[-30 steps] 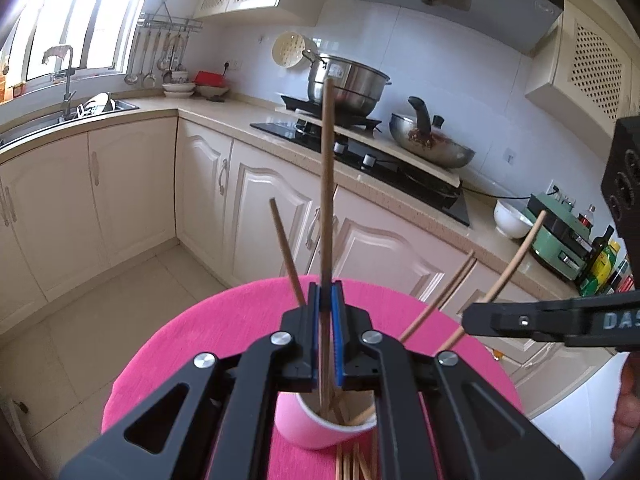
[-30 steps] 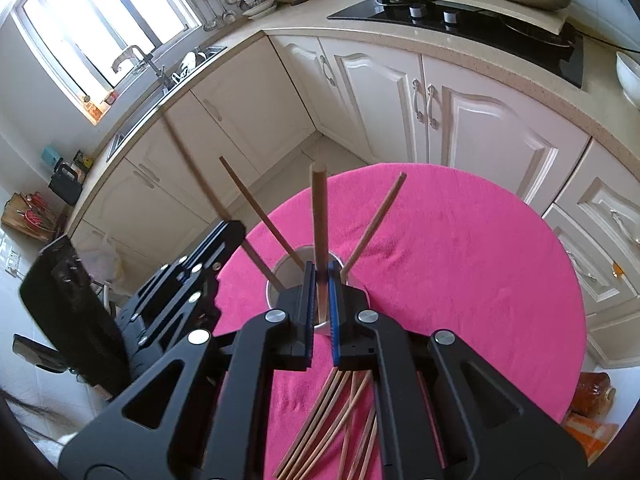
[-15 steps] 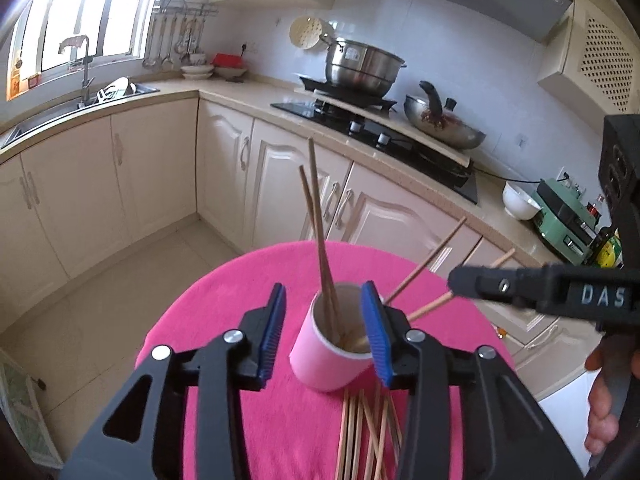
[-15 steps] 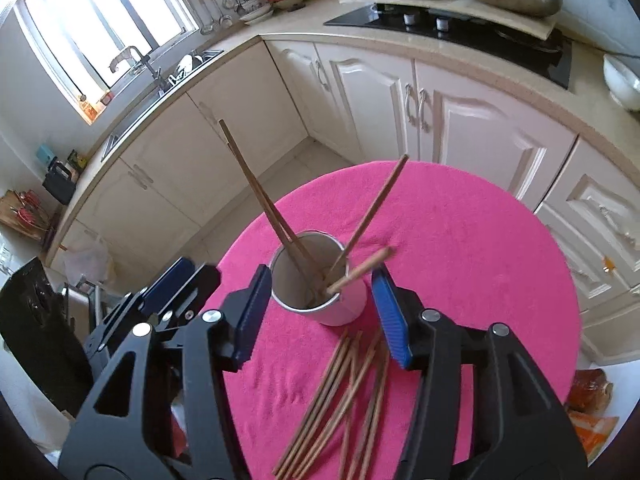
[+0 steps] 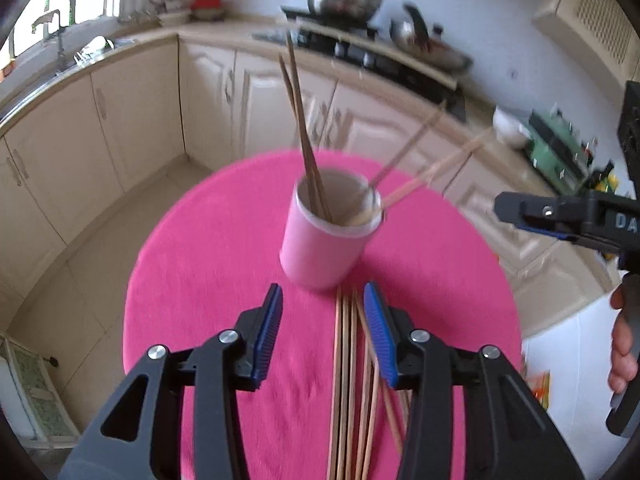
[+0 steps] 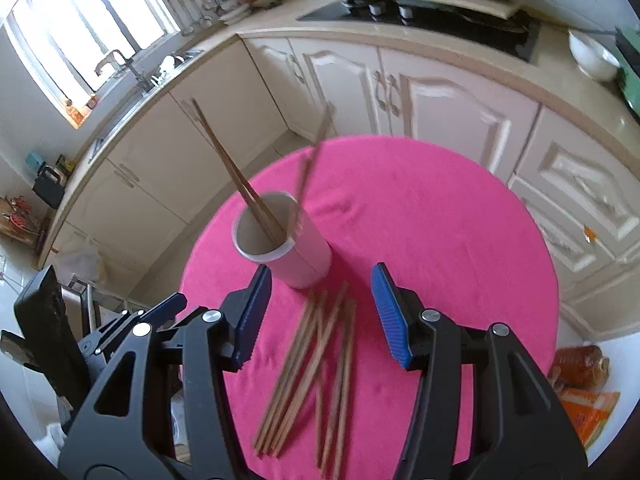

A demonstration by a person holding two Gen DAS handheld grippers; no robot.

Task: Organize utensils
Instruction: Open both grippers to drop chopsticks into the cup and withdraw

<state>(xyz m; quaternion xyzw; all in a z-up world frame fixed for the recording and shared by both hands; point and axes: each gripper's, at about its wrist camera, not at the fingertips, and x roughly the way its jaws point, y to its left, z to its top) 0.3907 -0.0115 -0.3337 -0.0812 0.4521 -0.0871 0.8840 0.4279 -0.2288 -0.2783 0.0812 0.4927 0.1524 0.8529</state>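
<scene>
A pink cup [image 5: 324, 248] [image 6: 296, 256] stands on the round table under a pink cloth [image 5: 208, 280] [image 6: 440, 240]. Several wooden chopsticks [image 5: 304, 136] [image 6: 232, 168] lean inside it. More loose chopsticks [image 5: 348, 380] [image 6: 312, 360] lie on the cloth just in front of the cup. My left gripper [image 5: 323, 292] hovers over the near ends of these, its jaws opening with nothing pressed between the pads. My right gripper [image 6: 320, 276] is open above the same pile, nothing held. It also shows from the side as the right gripper [image 5: 520, 212].
Cream kitchen cabinets [image 6: 400, 92] and a counter with a hob and pans [image 5: 360, 40] curve behind the table. A sink [image 6: 132, 76] sits under the window at the left. A person's hand [image 5: 624, 352] shows at the right edge. Tiled floor lies below the table's edge.
Both grippers let go of the chopsticks they held over the cup; those now lean inside it. Both have drawn back and tipped down toward the loose pile.
</scene>
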